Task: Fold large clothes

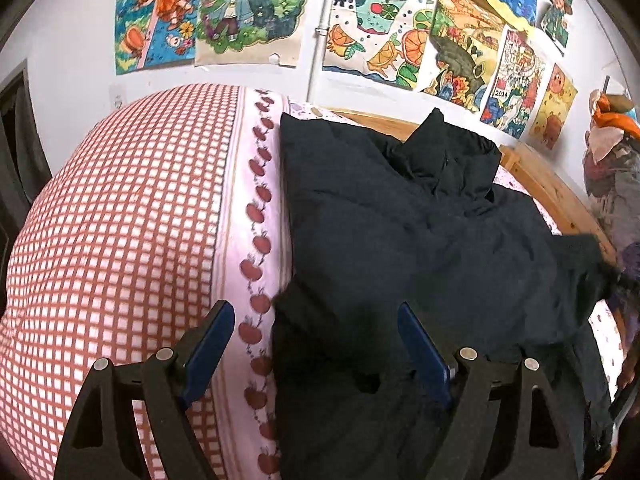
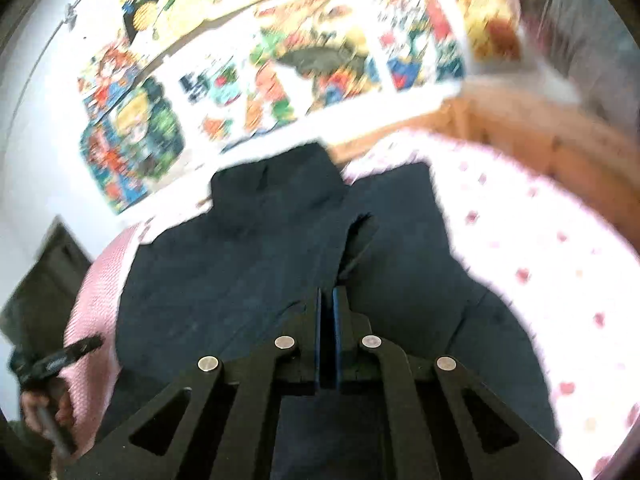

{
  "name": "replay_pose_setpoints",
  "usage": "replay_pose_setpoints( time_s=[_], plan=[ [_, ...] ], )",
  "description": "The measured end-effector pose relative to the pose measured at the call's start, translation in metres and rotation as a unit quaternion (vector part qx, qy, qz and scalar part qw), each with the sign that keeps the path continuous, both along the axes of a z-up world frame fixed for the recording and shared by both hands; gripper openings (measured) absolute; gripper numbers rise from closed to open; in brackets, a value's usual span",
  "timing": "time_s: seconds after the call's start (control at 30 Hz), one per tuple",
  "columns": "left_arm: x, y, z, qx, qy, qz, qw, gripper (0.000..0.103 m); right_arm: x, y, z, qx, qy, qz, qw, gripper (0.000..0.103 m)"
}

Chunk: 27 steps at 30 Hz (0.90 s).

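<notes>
Your dark jacket (image 1: 420, 248) lies spread on the bed, on the white sheet (image 2: 532, 240) with small pink spots, its left edge beside the red-checked quilt (image 1: 120, 220) and its strip of red apples. Its long axis runs from you toward the wall: the stand-up collar (image 1: 448, 148) points away, at the wooden bed frame (image 1: 560, 196) and the coloured drawings (image 1: 376, 36) taped above it, while the hem comes toward your grippers. In the left wrist view one part of the jacket stretches off to the right and rises off the bed; its end blurs out near the frame edge, so you cannot see there what holds it.

Your left gripper (image 1: 316, 340) has its jaws spread wide, with nothing between the blue pads (image 1: 210, 344). It hangs over the near left edge of the jacket, one finger above the quilt and the other above the dark cloth; whether it touches the fabric is not clear.

Your right gripper (image 2: 327, 312) has its jaws drawn almost together, only a thin slit between the pads. A fold of the jacket rises just ahead of its tips, but dark cloth against black fingers makes it impossible to tell whether any fabric is pinched in that slit.

The right wrist view is smeared by motion, so the drawings and the jacket's seams are hard to read there. The near hem is hidden under both grippers' bodies. At the lower left of that view, a hand on a dark tool is partly cut off.
</notes>
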<state>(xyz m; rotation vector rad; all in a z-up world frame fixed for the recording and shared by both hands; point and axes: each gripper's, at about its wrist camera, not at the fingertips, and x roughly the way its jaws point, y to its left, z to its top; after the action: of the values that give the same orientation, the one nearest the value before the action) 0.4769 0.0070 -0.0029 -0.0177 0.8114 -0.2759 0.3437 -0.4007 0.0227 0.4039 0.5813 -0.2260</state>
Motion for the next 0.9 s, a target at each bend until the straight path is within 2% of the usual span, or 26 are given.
replay_pose_setpoints(
  time_s=[0.13, 0.3, 0.37, 0.43, 0.5, 0.57, 0.67, 0.77, 0.9],
  plan=[
    [0.011, -0.015, -0.001, 0.006, 0.000, 0.004, 1.0000, 0.083, 0.024, -0.017, -0.010, -0.031, 0.043, -0.032, 0.998, 0.005],
    [0.022, -0.042, 0.002, 0.021, -0.020, -0.011, 0.9995, 0.083, 0.042, -0.007, -0.027, -0.095, 0.096, -0.046, 0.990, 0.007],
    [0.024, -0.060, 0.002, 0.037, -0.040, -0.027, 0.9982, 0.083, 0.044, 0.003, -0.024, -0.122, 0.090, -0.041, 0.988, 0.022],
    [0.023, -0.074, 0.001, 0.046, -0.054, -0.045, 0.9964, 0.083, 0.046, 0.013, -0.021, -0.131, 0.069, -0.021, 0.989, 0.061],
    [0.021, -0.089, -0.002, 0.053, -0.065, -0.068, 0.9942, 0.083, 0.046, 0.025, -0.020, -0.141, 0.059, 0.002, 0.988, 0.063],
    [0.021, -0.108, -0.011, 0.075, -0.072, -0.093, 0.9903, 0.083, 0.056, 0.037, -0.025, -0.154, 0.067, 0.032, 0.985, 0.063],
    [0.022, -0.128, -0.028, 0.118, -0.068, -0.113, 0.9843, 0.083, 0.073, 0.047, -0.044, -0.147, 0.100, 0.071, 0.981, 0.063],
    [0.025, -0.138, -0.044, 0.152, -0.062, -0.115, 0.9797, 0.085, 0.088, 0.051, -0.070, -0.140, 0.149, 0.087, 0.975, 0.064],
    [0.030, -0.140, -0.063, 0.167, -0.048, -0.106, 0.9791, 0.088, 0.089, 0.046, -0.093, -0.110, 0.151, 0.086, 0.979, 0.067]
  ],
)
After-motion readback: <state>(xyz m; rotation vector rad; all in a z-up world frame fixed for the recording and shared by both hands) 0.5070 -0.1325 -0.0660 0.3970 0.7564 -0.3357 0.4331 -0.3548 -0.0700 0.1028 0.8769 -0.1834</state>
